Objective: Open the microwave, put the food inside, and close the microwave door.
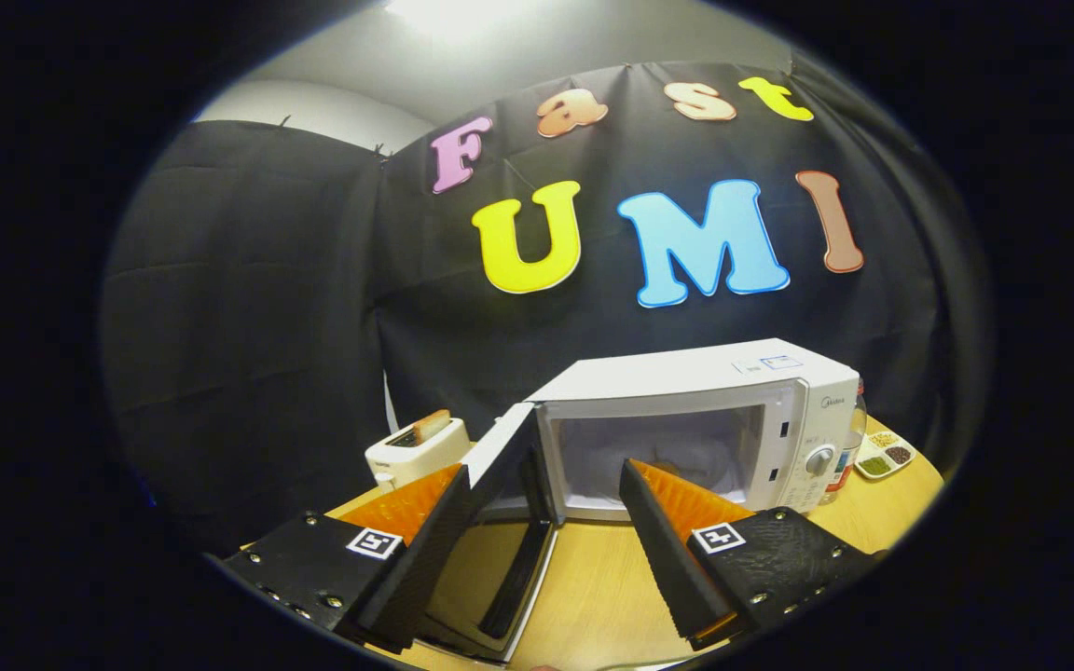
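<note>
A white microwave [686, 382] stands on the wooden table [602, 587] ahead of me. Its door [511, 466] is swung wide open to the left, leaving the pale cavity [658, 447] exposed. My gripper [546, 469] is open, fingers spread wide just in front of the oven. The open door stands in the gap between them, close against the left finger [425, 550]. The right finger [663, 531] reaches up to the cavity's mouth. A small brownish shape shows low in the cavity behind that fingertip; I cannot tell what it is.
A white toaster [411, 447] with a slice of bread sticking out sits left of the door. Right of the microwave are a bottle [849, 447] and a small divided dish [887, 455] near the table's edge. Black cloth walls close the back.
</note>
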Available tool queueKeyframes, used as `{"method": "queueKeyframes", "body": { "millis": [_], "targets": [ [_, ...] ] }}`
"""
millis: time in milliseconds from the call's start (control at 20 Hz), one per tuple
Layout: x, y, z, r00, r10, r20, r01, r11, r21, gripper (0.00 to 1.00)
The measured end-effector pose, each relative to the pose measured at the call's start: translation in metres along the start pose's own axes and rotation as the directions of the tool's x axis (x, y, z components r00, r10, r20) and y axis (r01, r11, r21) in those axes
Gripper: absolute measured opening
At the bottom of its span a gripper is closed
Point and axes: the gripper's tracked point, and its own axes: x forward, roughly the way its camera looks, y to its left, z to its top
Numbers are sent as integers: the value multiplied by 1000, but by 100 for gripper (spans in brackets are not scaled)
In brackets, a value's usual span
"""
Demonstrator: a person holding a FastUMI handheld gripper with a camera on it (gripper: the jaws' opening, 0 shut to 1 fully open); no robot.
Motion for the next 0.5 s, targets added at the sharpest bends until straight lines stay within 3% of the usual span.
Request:
{"method": "queueKeyframes", "body": {
  "millis": [500],
  "targets": [
    [-68, 113, -4, 980, 201, 0, -201, 979, -44, 97]
  ]
}}
